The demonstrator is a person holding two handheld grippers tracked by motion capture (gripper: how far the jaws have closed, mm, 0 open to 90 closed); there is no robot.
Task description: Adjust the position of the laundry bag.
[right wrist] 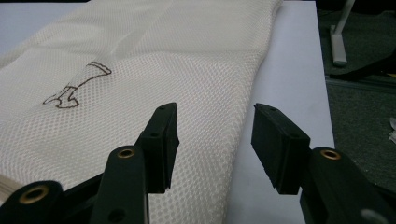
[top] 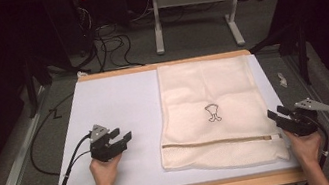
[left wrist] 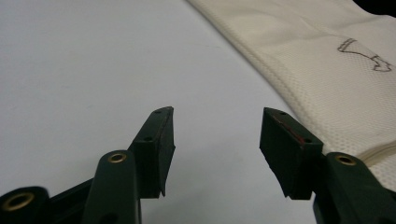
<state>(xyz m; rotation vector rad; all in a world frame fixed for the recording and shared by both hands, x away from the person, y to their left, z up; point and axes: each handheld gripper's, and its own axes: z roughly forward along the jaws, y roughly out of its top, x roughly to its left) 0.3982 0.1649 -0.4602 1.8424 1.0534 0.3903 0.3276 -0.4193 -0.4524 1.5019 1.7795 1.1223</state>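
A cream mesh laundry bag [top: 211, 110] lies flat on the right half of the white table top [top: 114, 106], its far edge against the table's far wooden rim and its near end short of the near rim. The fabric is a fine honeycomb weave, seen closely in the right gripper view [right wrist: 154, 79]. A small dark outline emblem [top: 212, 113] sits at the middle of the bag, and a brownish zipper line [top: 221, 141] crosses it near the near end, below which the cloth looks thicker and slightly rumpled.

The left gripper [top: 120, 136], held in the person's left hand [top: 105, 165], rests over bare table to the left of the bag, jaws spread with nothing between them [left wrist: 217, 135]. The right gripper [top: 277, 115], in the right hand [top: 304, 142], sits at the bag's near right edge, jaws likewise apart and empty [right wrist: 215, 135], one above the mesh and the other over the white surface
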